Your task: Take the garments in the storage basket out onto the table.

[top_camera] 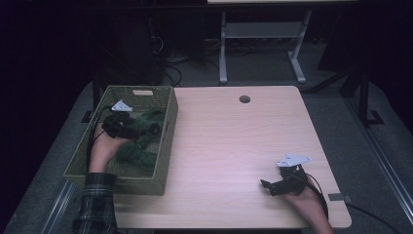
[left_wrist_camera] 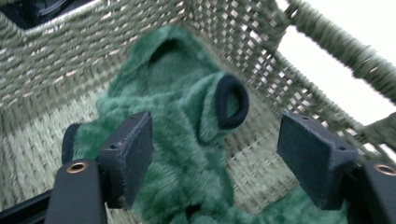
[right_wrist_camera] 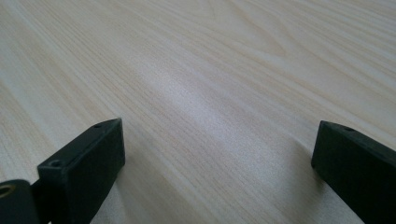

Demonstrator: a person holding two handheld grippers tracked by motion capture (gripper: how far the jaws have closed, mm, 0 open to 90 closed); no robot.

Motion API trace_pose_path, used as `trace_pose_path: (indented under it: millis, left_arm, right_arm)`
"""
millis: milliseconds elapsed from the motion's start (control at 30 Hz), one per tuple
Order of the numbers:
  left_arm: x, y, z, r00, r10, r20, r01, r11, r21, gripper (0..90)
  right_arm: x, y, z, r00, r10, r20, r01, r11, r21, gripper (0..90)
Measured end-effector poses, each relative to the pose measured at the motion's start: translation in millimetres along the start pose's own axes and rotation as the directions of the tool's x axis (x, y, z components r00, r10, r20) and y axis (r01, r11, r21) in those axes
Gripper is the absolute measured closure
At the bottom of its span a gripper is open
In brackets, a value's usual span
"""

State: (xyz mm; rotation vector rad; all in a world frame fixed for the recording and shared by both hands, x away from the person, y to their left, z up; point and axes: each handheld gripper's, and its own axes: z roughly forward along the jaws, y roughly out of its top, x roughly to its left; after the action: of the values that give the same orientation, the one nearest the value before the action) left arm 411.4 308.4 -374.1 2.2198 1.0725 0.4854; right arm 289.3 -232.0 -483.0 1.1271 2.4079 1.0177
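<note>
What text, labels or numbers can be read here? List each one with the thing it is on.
None can be read.
Woven basket: the pale tag on its far rim is too small to tell whether it bears text.
Grey plates on the left tool and right tool: dark marks, too small to read.

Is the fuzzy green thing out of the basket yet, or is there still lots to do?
Not out yet. The fuzzy green garment lies inside the woven basket. In hand: the left gripper is down in the basket, jaws open around the fabric, pads not pressing on it. Probably still left: closing on it and lifting it out. The right gripper waits open over the bare table.
</note>
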Motion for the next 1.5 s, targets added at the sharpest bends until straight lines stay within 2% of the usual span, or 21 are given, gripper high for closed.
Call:
trace_pose_path:
  millis: [233,433,600,700,800,833,933,1000,1067,1167,1233,1367,1500]
  left_arm:
    - [3.6,-6.1,9.7,0.9998,-0.019,-0.009,0.02,0.999,0.04,33.2]
    - [7.7,-13.2,19.1,0.9991,-0.042,-0.008,0.043,0.9949,0.092,33.2]
    - [9.8,-17.6,25.0,0.9984,-0.057,-0.006,0.057,0.9919,0.113,33.4]
    - [11.1,-20.3,28.5,0.9978,-0.065,-0.009,0.066,0.9881,0.139,36.3]
    - [11.1,-22.7,32.2,0.9961,-0.087,-0.012,0.088,0.9807,0.175,38.6]
    - [11.0,-23.5,33.2,0.9961,-0.087,-0.016,0.089,0.9762,0.198,40.0]
    - [10.2,-25.0,34.8,0.9944,-0.105,-0.014,0.106,0.9694,0.222,48.2]
    - [10.0,-24.8,33.7,0.9943,-0.106,-0.013,0.106,0.9704,0.217,55.4]
    - [9.9,-24.4,32.5,0.992,-0.126,-0.005,0.124,0.9679,0.219,64.3]
    - [9.9,-23.7,31.7,0.9884,-0.152,0.002,0.147,0.9617,0.231,71.4]
    - [9.6,-22.7,30.3,0.9855,-0.17,-0.001,0.165,0.9585,0.232,73.8]
    - [9.8,-19.5,24.3,0.9816,-0.191,0.0,0.187,0.961,0.204,75.9]
    - [10.1,-17.4,18.9,0.9755,-0.219,0.015,0.213,0.9601,0.181,76.2]
  right_arm:
    - [-0.2,-0.1,0.0,1.0,-0.002,0.001,0.002,1.0,0.001,2.4]
    - [-0.2,0.0,0.0,1.0,-0.002,0.001,0.002,1.0,0.001,2.4]
    - [-0.2,-0.1,0.0,1.0,-0.003,0.001,0.003,1.0,0.001,2.4]
    - [0.0,0.0,0.0,1.0,-0.001,0.0,0.001,1.0,0.0,2.4]
    - [-0.1,-0.1,0.0,1.0,-0.002,0.001,0.002,1.0,0.001,2.4]
    - [-0.1,0.0,-0.1,1.0,-0.002,0.001,0.002,1.0,0.001,2.4]
    - [-0.1,-0.1,-0.1,1.0,-0.002,0.001,0.002,1.0,0.001,2.4]
    - [-0.2,-0.1,0.0,1.0,-0.003,0.001,0.003,1.0,0.001,2.4]
    - [-0.2,0.0,-0.1,1.0,-0.003,0.001,0.003,1.0,0.001,2.4]
    - [-0.2,-0.1,0.0,1.0,-0.003,0.001,0.003,1.0,0.001,2.4]
    - [-0.2,-0.1,0.0,1.0,-0.003,0.001,0.003,1.0,0.001,2.4]
    - [-0.2,-0.1,0.0,1.0,-0.003,0.001,0.003,1.0,0.001,2.4]
    - [-0.1,-0.1,0.0,1.0,-0.002,0.001,0.002,1.0,0.001,2.4]
